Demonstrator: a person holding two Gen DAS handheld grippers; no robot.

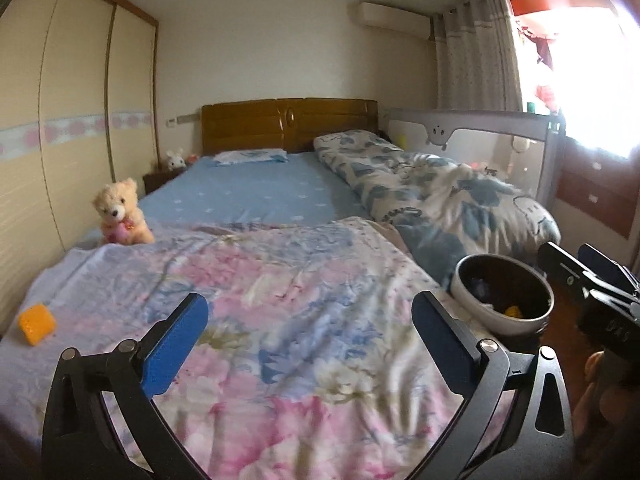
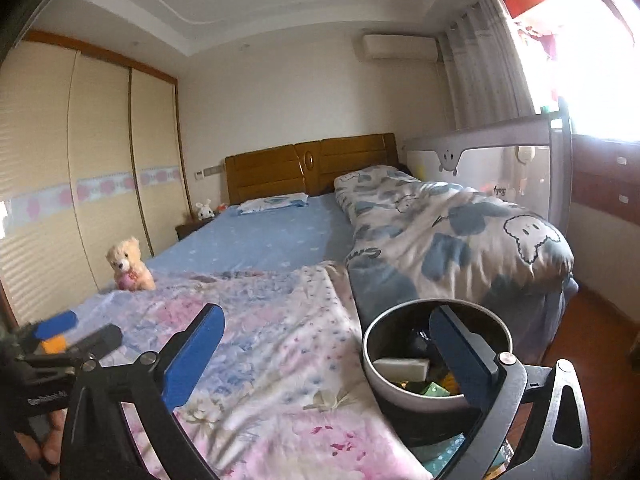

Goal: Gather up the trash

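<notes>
Both grippers hang over the near end of the bed with nothing in them: the left gripper has its blue pads spread as wide as they go, only the pink floral quilt showing between them, and the right gripper stands just as wide, one pad in front of the bin in the right wrist view but not touching anything that can be made out. The bin sits at the near right corner of the bed, just beside the quilt's edge, and already holds several scraps — a white block, something green, something yellow. One piece of trash appears to be left: an orange thing lying on the quilt at the near left edge, well apart from the bin; in the right wrist view it shows only partly, behind the left gripper's fingers. So the step in hand looks like the gap between a drop and the next pick-up, with both hands free. The next move probably calls for the left gripper to swing left and dip toward the orange thing, straddle it with the open pads, close, and then carry it across the quilt to the bin. The soft, rumpled cloth may get pinched along with it, so the pads should close on the thing itself — not dig into the quilt. The teddy bear farther up the left edge seems no trash and should be left alone.
</notes>
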